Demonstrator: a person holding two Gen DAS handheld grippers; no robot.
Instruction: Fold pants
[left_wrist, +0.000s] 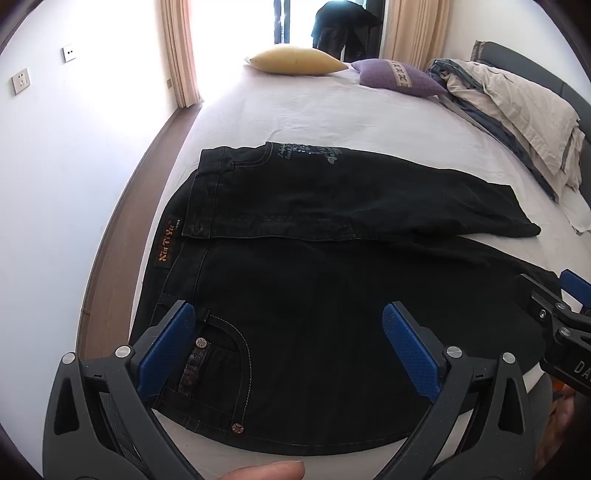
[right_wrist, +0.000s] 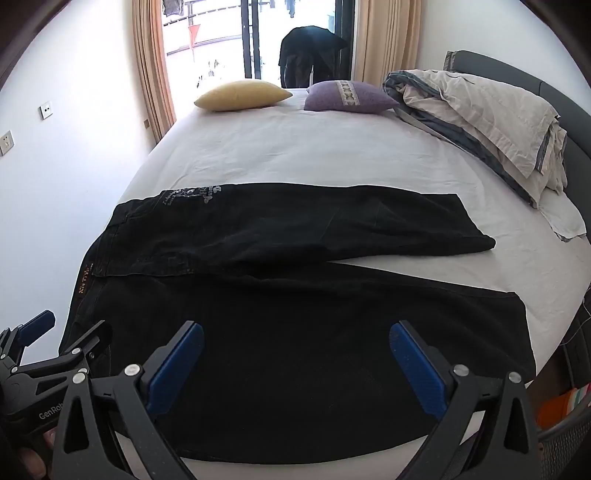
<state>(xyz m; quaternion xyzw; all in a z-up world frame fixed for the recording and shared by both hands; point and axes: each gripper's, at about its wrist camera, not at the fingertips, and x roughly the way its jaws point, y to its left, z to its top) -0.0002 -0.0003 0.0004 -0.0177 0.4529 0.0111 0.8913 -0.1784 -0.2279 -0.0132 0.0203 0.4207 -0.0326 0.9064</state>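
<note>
Two ribbed blue pads (left_wrist: 168, 354); flat black denim pants (left_wrist: 332, 295).

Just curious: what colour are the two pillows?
Yellow pillow and purple pillow, clearest in right wrist view.

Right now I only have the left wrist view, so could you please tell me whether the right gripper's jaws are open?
Observer: Yes, the right gripper has its jaws wide apart, gripping nothing, over the near leg of the pants.
Operator: Thank you. That gripper blocks the leg's end for me; where is the hem?
Observer: The hem lies flat on the bed, close to its edge.
Operator: Is anything beside the bed there?
Observer: A dark mesh basket sits just past that corner.
</note>
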